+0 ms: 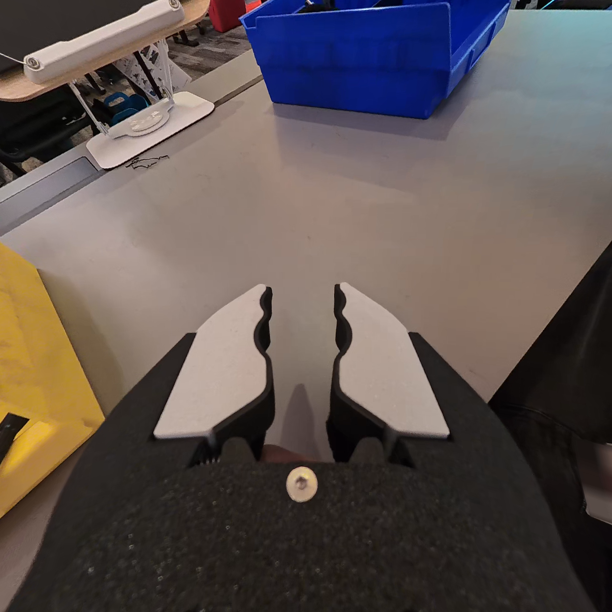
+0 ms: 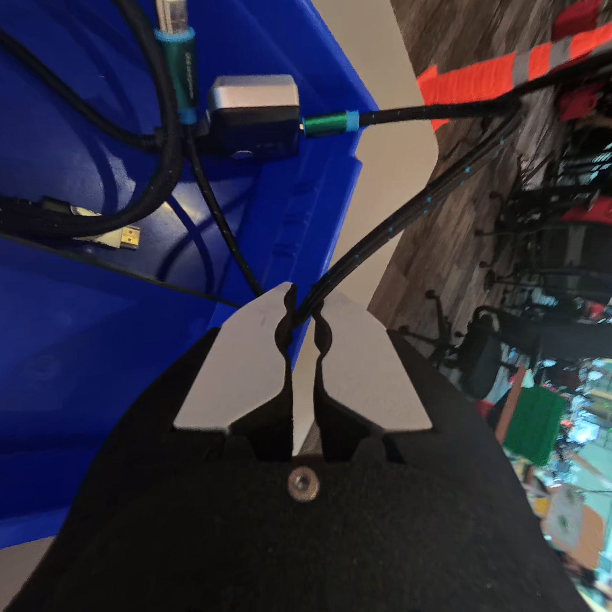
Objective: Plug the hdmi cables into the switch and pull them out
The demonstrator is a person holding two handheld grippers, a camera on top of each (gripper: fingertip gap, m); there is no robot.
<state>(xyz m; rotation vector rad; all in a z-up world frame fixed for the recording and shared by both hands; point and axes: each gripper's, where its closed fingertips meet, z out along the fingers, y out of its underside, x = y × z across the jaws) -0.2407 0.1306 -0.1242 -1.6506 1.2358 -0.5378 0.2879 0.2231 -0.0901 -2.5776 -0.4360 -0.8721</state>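
The right gripper (image 2: 303,299), black-bodied with pale grey finger plates, fills the lower middle of the right wrist view, its jaws drawn nearly together and pinching a bundle of black braided cable with blue flecks (image 2: 414,215) at the tips. That cable runs up and right from the fingers toward the upper right of the frame, then back left as a single strand to a green metal-sleeved HDMI plug with a light blue collar (image 2: 329,124). This plug sits in the right end of the small grey and black box-shaped HDMI switch (image 2: 253,114), in the upper middle of the frame inside the blue plastic bin (image 2: 82,331). A second green-sleeved plug (image 2: 180,69) lies just left of the switch, pointing toward the top edge; whether it is seated in a port I cannot tell. A loose gold-tipped HDMI connector (image 2: 124,236) rests on the bin floor at the left, among loops of black cable.

In the left wrist view, the left gripper (image 1: 303,291) sits in the lower middle of the frame with its fingers spread apart and nothing between them, above the bare grey tabletop (image 1: 331,198). The blue bin (image 1: 364,63) stands at the top, well apart from the fingertips. A yellow flat-sided object (image 1: 29,364) occupies the left edge, and a white stand with a flat base (image 1: 149,132) is in the upper left.
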